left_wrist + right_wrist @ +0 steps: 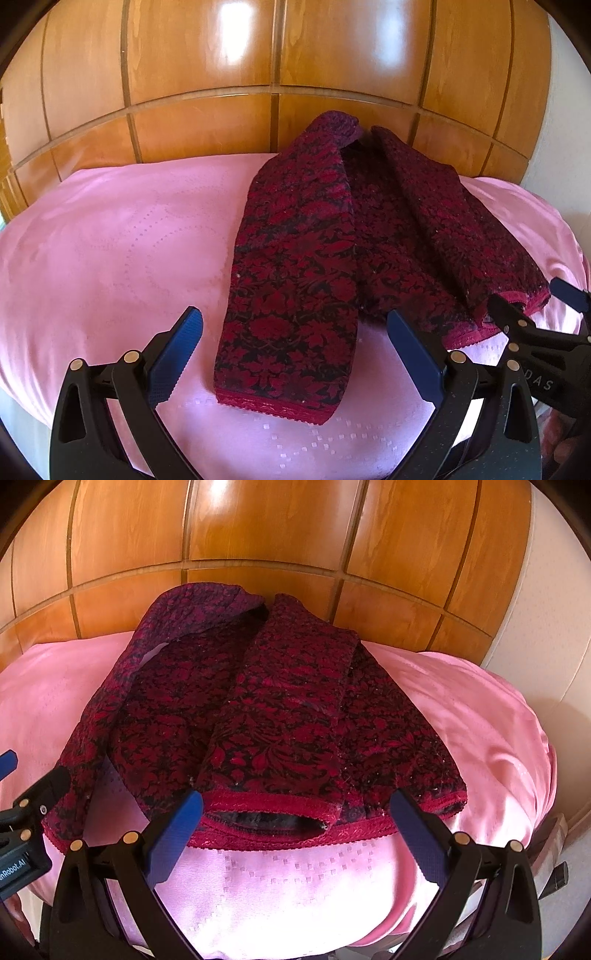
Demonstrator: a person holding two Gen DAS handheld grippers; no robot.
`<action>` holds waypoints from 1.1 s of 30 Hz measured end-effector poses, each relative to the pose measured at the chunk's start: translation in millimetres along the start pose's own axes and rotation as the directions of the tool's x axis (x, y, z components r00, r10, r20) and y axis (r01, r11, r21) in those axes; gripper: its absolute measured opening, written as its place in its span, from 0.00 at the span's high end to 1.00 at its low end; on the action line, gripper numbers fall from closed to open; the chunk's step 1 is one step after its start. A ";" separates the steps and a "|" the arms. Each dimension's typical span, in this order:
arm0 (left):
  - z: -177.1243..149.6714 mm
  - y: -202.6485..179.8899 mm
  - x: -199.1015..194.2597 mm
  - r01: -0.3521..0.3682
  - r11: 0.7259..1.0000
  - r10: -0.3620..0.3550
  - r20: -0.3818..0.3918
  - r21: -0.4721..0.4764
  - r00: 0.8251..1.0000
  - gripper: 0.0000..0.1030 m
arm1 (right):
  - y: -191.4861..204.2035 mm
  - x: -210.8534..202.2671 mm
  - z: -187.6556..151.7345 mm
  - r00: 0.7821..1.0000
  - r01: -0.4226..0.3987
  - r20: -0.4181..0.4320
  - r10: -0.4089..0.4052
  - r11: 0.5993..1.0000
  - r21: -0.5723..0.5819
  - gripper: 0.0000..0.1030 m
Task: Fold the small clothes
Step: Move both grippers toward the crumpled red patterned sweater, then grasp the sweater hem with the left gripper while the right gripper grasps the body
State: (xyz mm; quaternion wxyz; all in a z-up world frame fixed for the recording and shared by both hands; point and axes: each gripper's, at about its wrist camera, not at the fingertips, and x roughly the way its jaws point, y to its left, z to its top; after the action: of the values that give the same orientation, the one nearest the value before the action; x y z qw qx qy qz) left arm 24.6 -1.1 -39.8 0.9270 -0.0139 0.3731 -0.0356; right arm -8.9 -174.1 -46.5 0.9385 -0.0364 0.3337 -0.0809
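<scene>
Item: red-and-black floral knit garment point(266, 716) on pink bedspread point(295, 886), long axis running away from us. We held both grippers agape and empty; right gripper point(295, 812) sat nearest, just before its hem point(280, 806), left gripper point(291, 343) astride one folded-in panel.

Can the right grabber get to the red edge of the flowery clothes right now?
Probably yes. The right gripper is open, and the garment's red hem lies just ahead between its fingers on the pink cover, with nothing in the way.
</scene>
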 end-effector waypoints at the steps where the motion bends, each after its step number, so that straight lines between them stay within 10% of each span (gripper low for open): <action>1: -0.3 -0.7 0.8 0.006 1.000 -0.006 -0.002 0.007 1.000 0.04 | -0.5 0.2 0.4 1.000 -0.008 0.000 0.008 1.000 0.005 0.02; 11: -3.8 -6.3 26.0 0.085 0.995 -0.079 -0.092 0.054 0.993 0.08 | -73.2 13.7 23.2 0.970 -0.235 0.010 0.241 0.932 0.275 0.02; 14: -7.0 -8.9 36.6 0.096 0.993 -0.086 -0.129 0.072 0.988 0.21 | -91.4 36.7 24.7 0.935 -0.312 -0.033 0.352 0.864 0.395 0.13; 20: -8.9 0.4 51.5 0.099 0.994 -0.088 -0.165 0.056 0.982 0.54 | -79.1 71.7 38.0 0.920 -0.346 -0.059 0.388 0.873 0.343 0.24; 24: -1.7 20.9 48.9 0.144 0.989 -0.147 -0.161 -0.028 0.976 0.82 | -55.5 106.1 42.5 0.882 -0.383 -0.150 0.446 0.866 0.320 0.48; 29: 25.3 79.7 34.1 0.176 0.958 -0.200 -0.086 -0.224 0.976 0.84 | -43.4 84.5 57.1 0.931 -0.344 -0.080 0.356 0.930 0.131 0.87; 33: 53.8 130.8 27.3 0.079 0.960 -0.087 -0.018 -0.270 0.996 0.85 | -55.1 63.1 70.5 0.980 -0.195 0.049 0.195 0.981 -0.014 0.89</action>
State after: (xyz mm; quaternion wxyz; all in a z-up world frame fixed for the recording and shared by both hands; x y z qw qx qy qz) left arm 88.8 127.2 -26.7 0.9086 -0.1549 0.3872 -0.0235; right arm 76.9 -238.5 -24.3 0.9497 -0.0099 0.3126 0.0139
